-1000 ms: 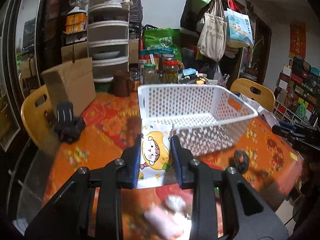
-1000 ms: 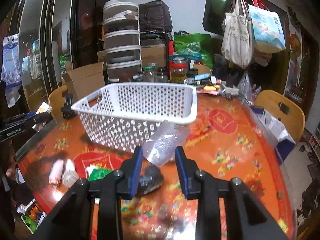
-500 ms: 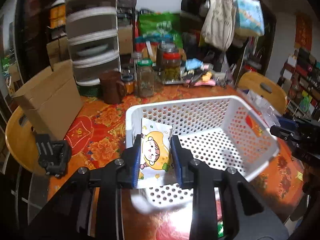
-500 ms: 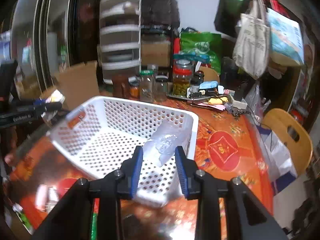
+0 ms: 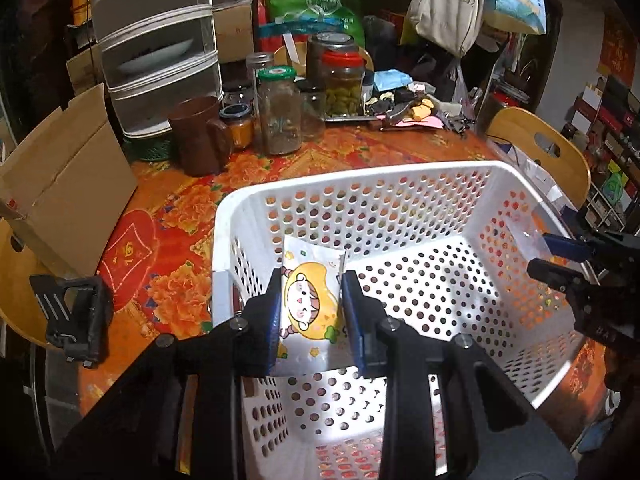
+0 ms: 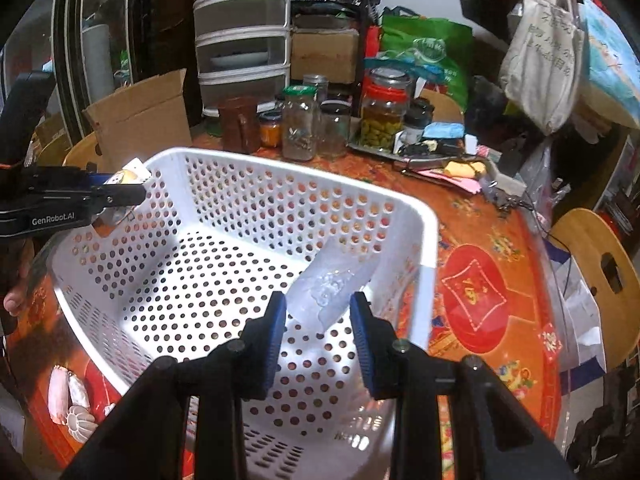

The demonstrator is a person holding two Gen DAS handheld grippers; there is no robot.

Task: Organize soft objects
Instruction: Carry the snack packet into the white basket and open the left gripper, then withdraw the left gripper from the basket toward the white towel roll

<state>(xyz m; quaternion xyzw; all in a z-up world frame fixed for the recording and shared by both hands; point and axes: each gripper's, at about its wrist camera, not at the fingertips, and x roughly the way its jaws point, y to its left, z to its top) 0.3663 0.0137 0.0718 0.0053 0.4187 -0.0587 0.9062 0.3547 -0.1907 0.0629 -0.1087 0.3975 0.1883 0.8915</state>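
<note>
A white perforated basket (image 5: 400, 184) (image 6: 424, 232) stands on the orange floral table. My left gripper (image 5: 312, 300) is shut on a white packet with a cartoon girl (image 5: 310, 304) and holds it over the basket's near left inside. My right gripper (image 6: 318, 320) is shut on a clear plastic pouch (image 6: 328, 288) and holds it over the basket's right inside. Each gripper shows in the other's view: the right (image 5: 560, 256) at the basket's right rim, the left (image 6: 120, 192) at its left rim.
Glass jars (image 5: 280, 112) (image 6: 300, 128), a brown mug (image 5: 198, 136), a cardboard box (image 5: 68, 184) and a stacked drawer unit (image 5: 156, 48) stand behind the basket. A black clip (image 5: 76, 320) lies at left. Small soft items (image 6: 68, 396) lie on the table by the basket's left corner. Wooden chairs (image 6: 600, 276) flank the table.
Both grippers have risen and moved forward with their packets, from in front of the basket's sides to above its inside.
</note>
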